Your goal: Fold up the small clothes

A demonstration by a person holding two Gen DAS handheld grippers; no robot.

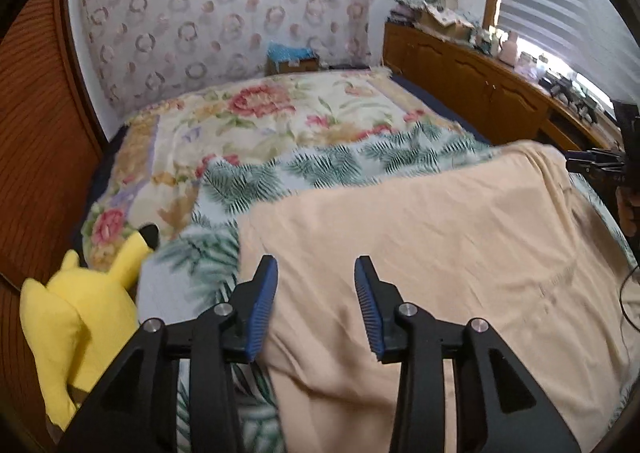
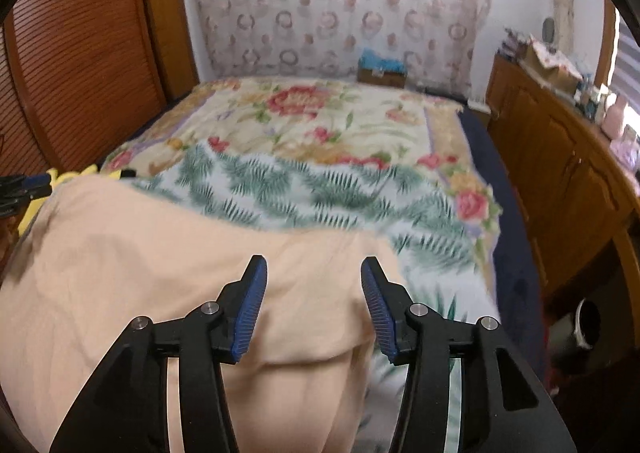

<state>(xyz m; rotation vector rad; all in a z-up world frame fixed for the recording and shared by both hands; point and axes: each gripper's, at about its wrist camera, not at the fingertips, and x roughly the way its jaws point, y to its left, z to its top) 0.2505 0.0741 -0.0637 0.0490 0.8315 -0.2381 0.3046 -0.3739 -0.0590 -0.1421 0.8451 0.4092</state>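
A peach garment (image 1: 440, 233) lies spread on the bed, its near part folded over in soft creases. My left gripper (image 1: 316, 261) hovers over the garment's left edge, jaws apart, with cloth showing beneath them but nothing pinched. In the right wrist view, my right gripper (image 2: 314, 261) stands open over the right side of the same garment (image 2: 160, 245), near its right edge. Each gripper also shows at the rim of the other's view: the right gripper (image 1: 596, 165) and the left gripper (image 2: 24, 189).
The bed carries a palm-leaf sheet (image 1: 280, 177) and a floral blanket (image 1: 280, 113). A yellow plush toy (image 1: 76, 309) sits at the left edge by a wooden louvred door (image 1: 36, 157). A wooden cabinet (image 2: 560, 173) with clutter runs along the right. A box (image 2: 382, 73) stands beyond the bed.
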